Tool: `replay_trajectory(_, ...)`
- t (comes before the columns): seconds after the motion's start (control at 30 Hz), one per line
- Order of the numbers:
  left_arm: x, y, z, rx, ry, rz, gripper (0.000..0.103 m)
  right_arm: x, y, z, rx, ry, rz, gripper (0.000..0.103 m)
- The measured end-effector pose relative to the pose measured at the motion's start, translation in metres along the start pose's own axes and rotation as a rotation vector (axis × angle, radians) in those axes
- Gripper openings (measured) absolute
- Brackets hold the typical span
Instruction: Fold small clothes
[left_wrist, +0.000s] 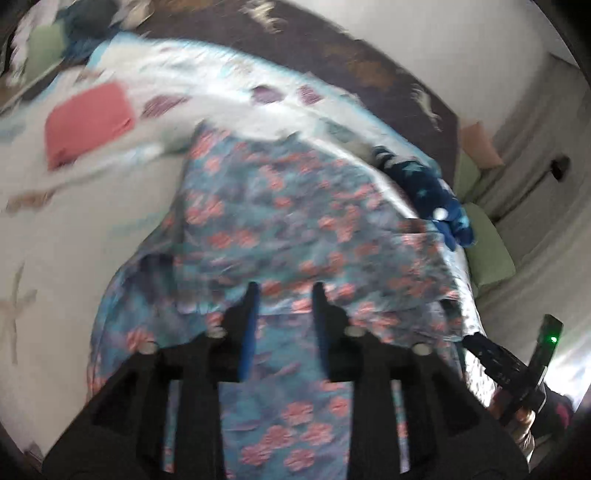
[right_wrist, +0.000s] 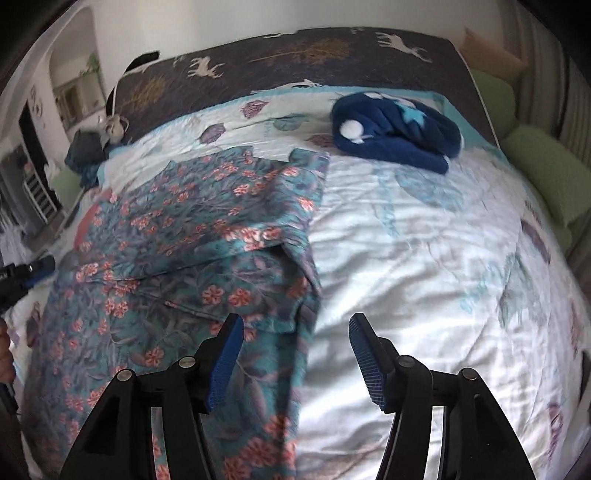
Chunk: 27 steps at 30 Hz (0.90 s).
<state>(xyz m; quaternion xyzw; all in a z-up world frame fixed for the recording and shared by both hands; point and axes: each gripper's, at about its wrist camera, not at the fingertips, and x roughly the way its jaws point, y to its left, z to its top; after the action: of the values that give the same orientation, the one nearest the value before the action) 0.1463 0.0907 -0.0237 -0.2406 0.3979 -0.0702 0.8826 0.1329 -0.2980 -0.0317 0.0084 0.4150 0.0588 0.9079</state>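
Observation:
A teal garment with pink flowers (left_wrist: 280, 221) (right_wrist: 207, 236) lies spread on the bed, with one part folded over the rest. My left gripper (left_wrist: 284, 295) hovers over its near part, tilted down; its jaws stand apart with only the cloth's surface showing between them, nothing pinched. My right gripper (right_wrist: 295, 323) is open wide above the garment's right edge, one finger over the cloth and the other over the bare quilt. The left wrist view is blurred.
A dark blue fleece piece with pale stars (right_wrist: 395, 129) (left_wrist: 424, 184) lies at the far right of the white leaf-print quilt (right_wrist: 424, 240). A folded pink cloth (left_wrist: 88, 122) sits far left. A dark deer-print blanket (right_wrist: 295, 62) and green cushions (right_wrist: 546, 166) border the bed.

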Motion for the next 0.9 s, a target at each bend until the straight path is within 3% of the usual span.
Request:
replay_trajectory(0.1,-0.002,0.014,0.006,-0.052,-0.026,0.02,0.045,0.005,0.01,0.008,-0.062,-0.009,-0.068,0.061)
replay_trajectory(0.23,0.001,0.022,0.019,-0.027,-0.073,0.082,0.053,0.017,0.014,0.018,-0.097,-0.009,-0.114,0.061)
replay_trajectory(0.4,0.034,0.022,0.018,-0.008,0.011,0.131,0.052,0.037,0.021,0.034,-0.12,-0.02,-0.168,0.061)
replay_trajectory(0.47,0.046,0.019,0.015,0.009,0.042,0.114,0.014,0.038,0.018,0.039,-0.078,-0.045,-0.174,0.061)
replay_trajectory(0.5,0.05,0.019,0.015,0.012,0.063,0.1,0.002,0.037,0.008,0.042,-0.001,-0.064,-0.168,0.06)
replay_trajectory(0.57,0.048,0.018,0.013,0.003,0.042,0.095,0.001,0.037,-0.023,0.041,0.199,-0.052,-0.147,0.06)
replay_trajectory(0.6,0.046,0.016,0.013,0.013,0.025,0.096,0.001,0.038,-0.053,0.034,0.366,-0.023,-0.124,0.056)
replay_trajectory(0.67,0.039,0.011,0.015,0.046,-0.003,0.083,0.001,0.038,-0.096,0.018,0.554,0.011,-0.166,0.034)
replay_trajectory(0.7,0.039,0.009,0.016,0.056,-0.002,0.074,0.001,0.038,-0.108,0.012,0.581,0.012,-0.161,0.017)
replay_trajectory(0.77,0.037,0.003,0.018,0.077,0.003,0.081,0.001,0.032,-0.117,0.009,0.553,0.014,-0.091,0.017)
replay_trajectory(0.8,0.037,0.002,0.018,0.083,0.002,0.095,0.004,0.024,-0.109,0.011,0.469,0.001,-0.065,0.02)
replay_trajectory(0.87,0.035,0.001,0.016,0.085,-0.011,0.145,0.033,0.014,-0.086,0.016,0.302,-0.026,-0.055,0.035)
replay_trajectory(0.9,0.034,0.001,0.015,0.083,-0.018,0.159,0.055,0.011,-0.061,0.021,0.156,-0.031,-0.053,0.06)
